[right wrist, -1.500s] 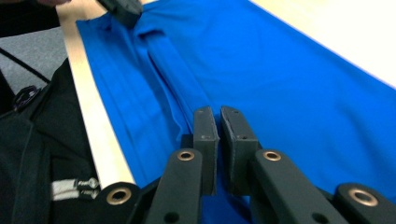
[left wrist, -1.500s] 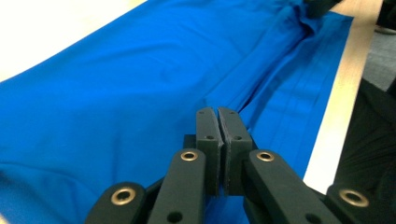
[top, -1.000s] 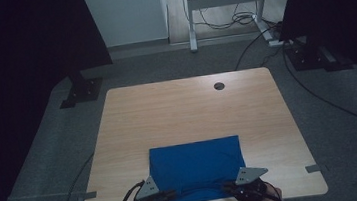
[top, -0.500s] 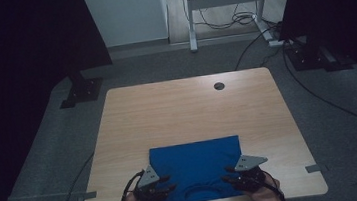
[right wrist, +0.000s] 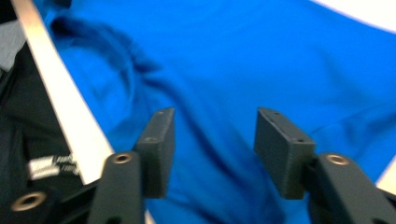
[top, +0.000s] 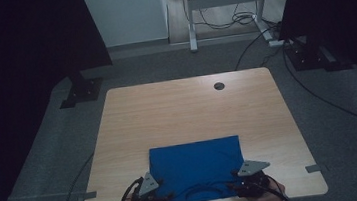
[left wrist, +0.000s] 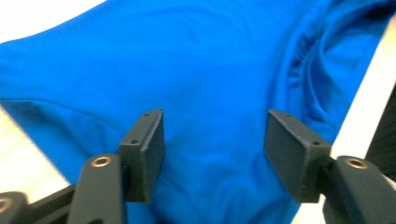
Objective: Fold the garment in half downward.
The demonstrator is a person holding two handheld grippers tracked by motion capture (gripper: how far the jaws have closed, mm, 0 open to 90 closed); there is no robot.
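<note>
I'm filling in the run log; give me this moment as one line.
item: blue shirt folded, near table edge | left tool: just opened, above shirt | right tool: just opened, above shirt

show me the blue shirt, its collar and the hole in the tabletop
blue shirt [top: 195,161], high view, middle of the folded cloth
collar [left wrist: 306,58], left gripper view, gathered rim of the neck opening
hole in the tabletop [top: 219,85], high view, centre of the dark round hole near the far edge
</note>
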